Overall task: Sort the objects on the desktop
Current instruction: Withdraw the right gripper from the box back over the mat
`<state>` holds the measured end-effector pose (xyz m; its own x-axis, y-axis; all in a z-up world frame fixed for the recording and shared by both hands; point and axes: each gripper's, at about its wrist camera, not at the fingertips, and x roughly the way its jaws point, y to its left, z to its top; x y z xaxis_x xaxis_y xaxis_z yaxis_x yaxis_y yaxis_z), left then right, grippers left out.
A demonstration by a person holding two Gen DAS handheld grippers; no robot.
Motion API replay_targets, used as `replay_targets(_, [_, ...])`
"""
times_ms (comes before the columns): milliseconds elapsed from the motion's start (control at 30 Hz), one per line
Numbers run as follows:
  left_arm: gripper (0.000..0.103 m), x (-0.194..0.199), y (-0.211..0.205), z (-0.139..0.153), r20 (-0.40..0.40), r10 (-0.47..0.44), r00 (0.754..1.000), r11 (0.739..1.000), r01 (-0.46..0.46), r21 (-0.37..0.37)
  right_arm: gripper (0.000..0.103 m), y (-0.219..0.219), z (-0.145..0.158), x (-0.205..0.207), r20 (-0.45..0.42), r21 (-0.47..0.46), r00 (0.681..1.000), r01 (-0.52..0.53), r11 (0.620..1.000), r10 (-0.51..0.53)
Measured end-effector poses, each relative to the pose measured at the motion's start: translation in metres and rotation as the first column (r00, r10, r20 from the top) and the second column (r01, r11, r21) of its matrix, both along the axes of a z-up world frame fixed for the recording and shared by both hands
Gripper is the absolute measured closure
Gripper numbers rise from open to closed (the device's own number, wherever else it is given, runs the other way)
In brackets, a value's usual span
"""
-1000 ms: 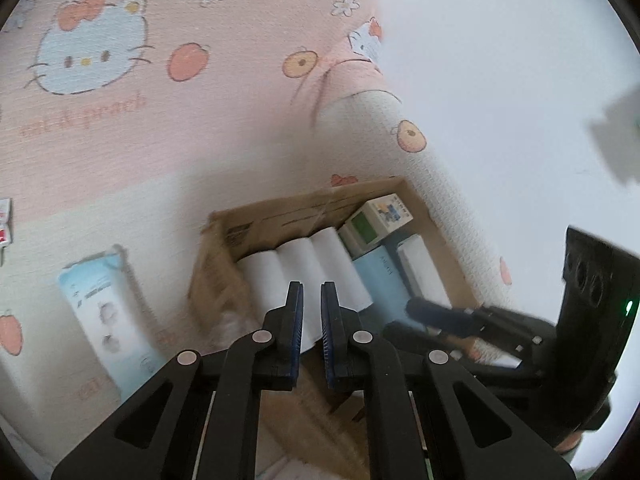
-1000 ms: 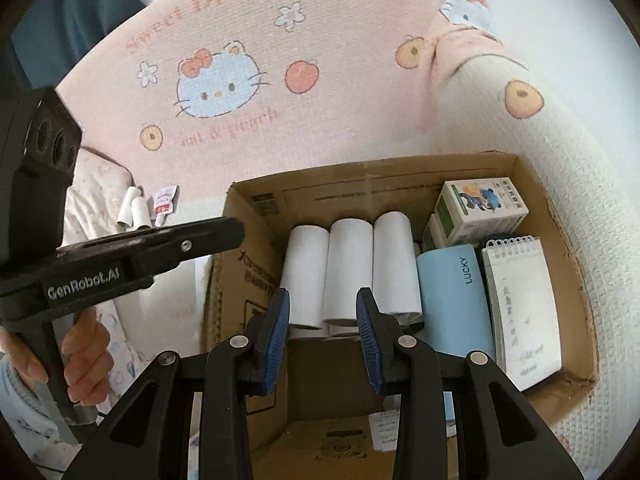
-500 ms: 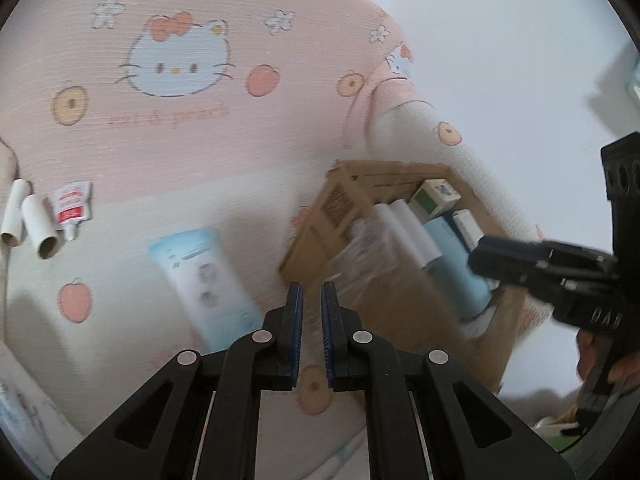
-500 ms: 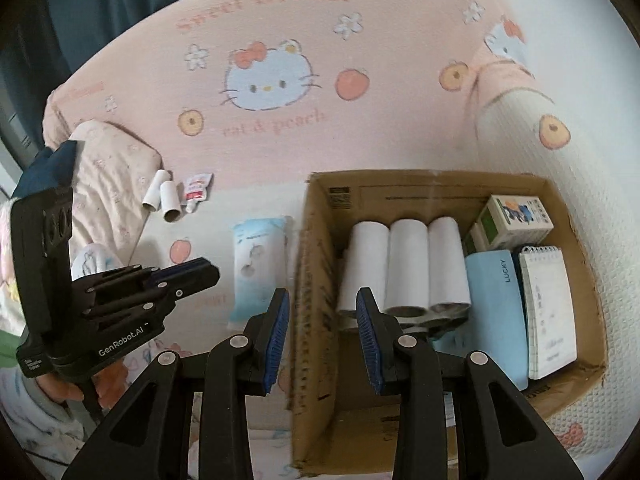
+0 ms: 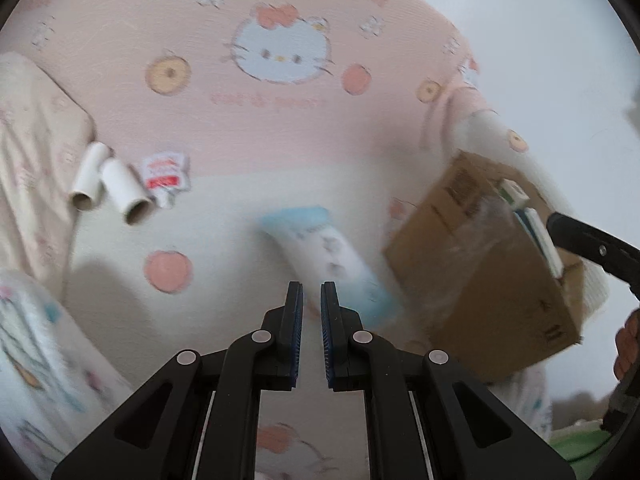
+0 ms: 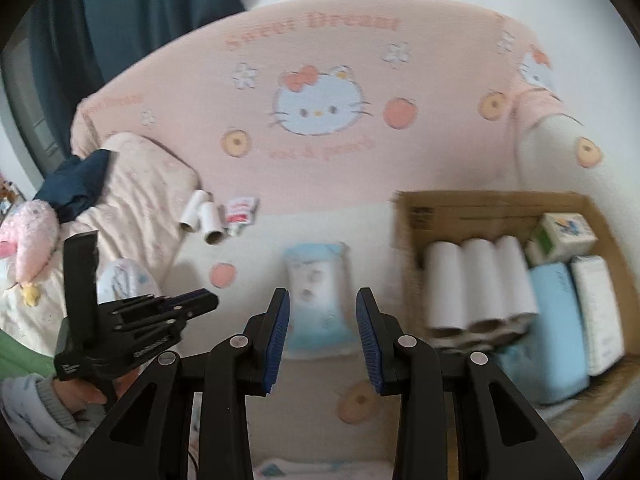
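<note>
A light blue wet-wipe pack [image 6: 316, 300] lies on the cream and pink blanket, left of a cardboard box [image 6: 480, 210]. The box holds three white paper rolls [image 6: 476, 284], a small carton [image 6: 562, 236], a blue pouch [image 6: 554, 320] and a white notepad [image 6: 598, 312]. My right gripper [image 6: 323, 340] is open and empty, just in front of the pack. My left gripper [image 5: 311, 332] is nearly shut with nothing between its fingers, close to the pack [image 5: 328, 256]. Two loose white rolls [image 5: 108, 190] and a red and white sachet [image 5: 164, 170] lie at the far left.
A pillow [image 6: 140, 184] with a dark blue cloth [image 6: 78, 184] and a pink plush toy [image 6: 30, 232] lie at the left. The box [image 5: 492, 272] stands to the right of the left gripper. A dark curtain [image 6: 132, 20] hangs behind.
Both grippers have swung left, away from the box and towards the blue pack. The loose rolls and sachet have come further into view. The jaws have not changed.
</note>
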<state>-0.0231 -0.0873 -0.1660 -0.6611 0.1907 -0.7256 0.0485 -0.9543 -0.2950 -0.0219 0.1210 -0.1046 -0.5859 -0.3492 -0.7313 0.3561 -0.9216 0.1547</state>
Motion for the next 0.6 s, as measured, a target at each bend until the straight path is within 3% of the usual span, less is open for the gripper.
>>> replay_targets(133, [0.093,0.003,-0.023,0.002,-0.054,0.042,0.998,0.994,-0.047,-0.1,0.072,-0.03,-0.009,-0.008,0.007,-0.05,0.999,-0.037,0.998,0.038])
replay_targets(300, [0.093,0.007,-0.046,0.004,-0.11,0.034,0.993,0.964,-0.062,-0.26,0.072,-0.062,-0.024,-0.025,0.044,-0.083,0.998,-0.034,0.996,0.037])
replay_targets(333, [0.093,0.009,-0.051,0.005,-0.114,0.035,0.993,0.964,-0.064,-0.257,0.072,-0.068,-0.027,-0.028,0.05,-0.082,0.998,-0.034,0.996,0.038])
replay_targets(467, [0.093,0.004,-0.081,0.0,-0.096,0.086,0.992,0.987,-0.098,-0.13,0.072,-0.092,-0.037,-0.038,0.077,-0.054,0.995,-0.062,0.997,0.066])
replay_targets(533, [0.093,0.0,-0.092,-0.005,-0.077,0.119,0.99,0.987,-0.127,-0.1,0.072,-0.104,-0.041,-0.04,0.071,-0.014,0.995,-0.071,0.997,0.072])
replay_targets(600, [0.093,-0.006,-0.109,-0.012,-0.045,0.16,0.986,0.987,-0.161,-0.024,0.072,-0.118,-0.046,-0.042,0.05,0.078,0.997,-0.059,0.995,0.055])
